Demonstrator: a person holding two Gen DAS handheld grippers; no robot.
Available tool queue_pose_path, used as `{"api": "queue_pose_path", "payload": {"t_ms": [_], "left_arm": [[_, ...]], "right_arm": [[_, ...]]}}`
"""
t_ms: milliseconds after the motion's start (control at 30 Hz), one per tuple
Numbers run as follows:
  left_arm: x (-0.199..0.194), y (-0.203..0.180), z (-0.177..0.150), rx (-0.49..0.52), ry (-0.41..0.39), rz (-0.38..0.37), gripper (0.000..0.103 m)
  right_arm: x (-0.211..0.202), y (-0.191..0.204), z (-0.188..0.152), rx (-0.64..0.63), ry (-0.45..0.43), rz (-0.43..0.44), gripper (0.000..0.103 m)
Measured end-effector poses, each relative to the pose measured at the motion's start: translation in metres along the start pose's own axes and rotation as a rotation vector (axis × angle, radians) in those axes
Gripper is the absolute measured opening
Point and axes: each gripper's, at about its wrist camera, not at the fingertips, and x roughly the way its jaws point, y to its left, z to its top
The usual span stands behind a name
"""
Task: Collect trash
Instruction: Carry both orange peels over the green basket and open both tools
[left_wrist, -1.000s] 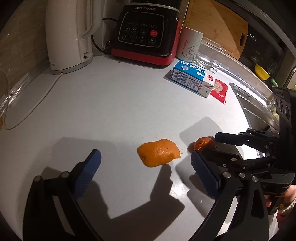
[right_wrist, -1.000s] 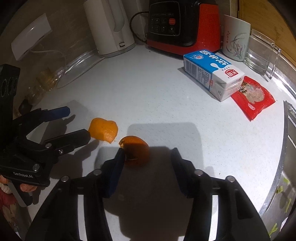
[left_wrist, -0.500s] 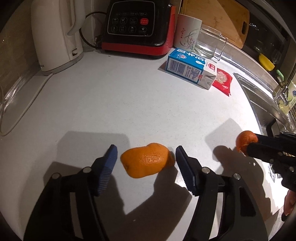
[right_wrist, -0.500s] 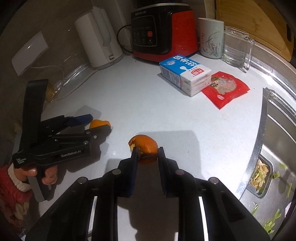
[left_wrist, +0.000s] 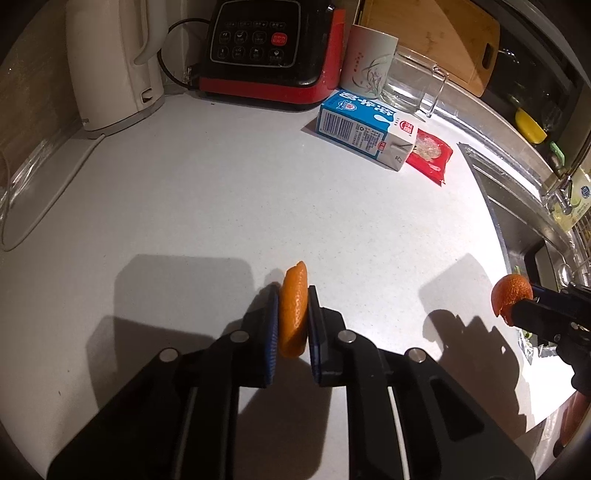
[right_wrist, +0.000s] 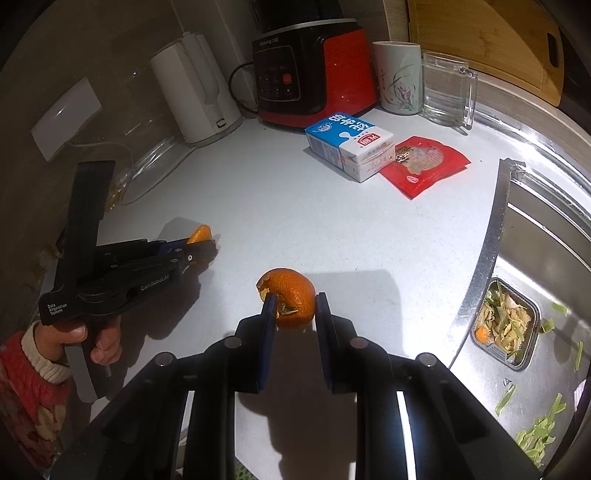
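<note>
In my left view, lower centre, the left gripper (left_wrist: 292, 321) pinches a flat orange peel (left_wrist: 293, 314) upright. My right gripper (right_wrist: 291, 310) clamps a curled peel (right_wrist: 291, 297) (lower centre, above the white counter (right_wrist: 258, 192)).

Two orange peels (left_wrist: 293, 317) (right_wrist: 291, 297). One milk carton (right_wrist: 349, 146). One red snack packet (right_wrist: 424, 164). One kettle (left_wrist: 110, 62). One blender (left_wrist: 269, 48). One cup (right_wrist: 399, 81). One glass mug (right_wrist: 447, 88). One cutting board (right_wrist: 480, 40).
</note>
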Motion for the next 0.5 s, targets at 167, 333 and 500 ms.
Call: {"api": "queue_pose_path", "payload": {"t_ms": [167, 333, 500], "left_arm": [[-0.033, -0.027, -0.011, 0.012, -0.023, 0.023, 0.014], [-0.066, -0.060, -0.038, 0.009, -0.033, 0.010, 0.014], [-0.091, -0.090, -0.076, 0.000, -0.015, -0.001, 0.014]], "right_arm": [[-0.022, 0.004, -0.016, -0.012, -0.008, 0.008, 0.022], [-0.049, 0.008, -0.043, -0.031, -0.006, 0.011, 0.022], [-0.076, 0.010, -0.082, -0.052, 0.001, 0.008, 0.022]]}}
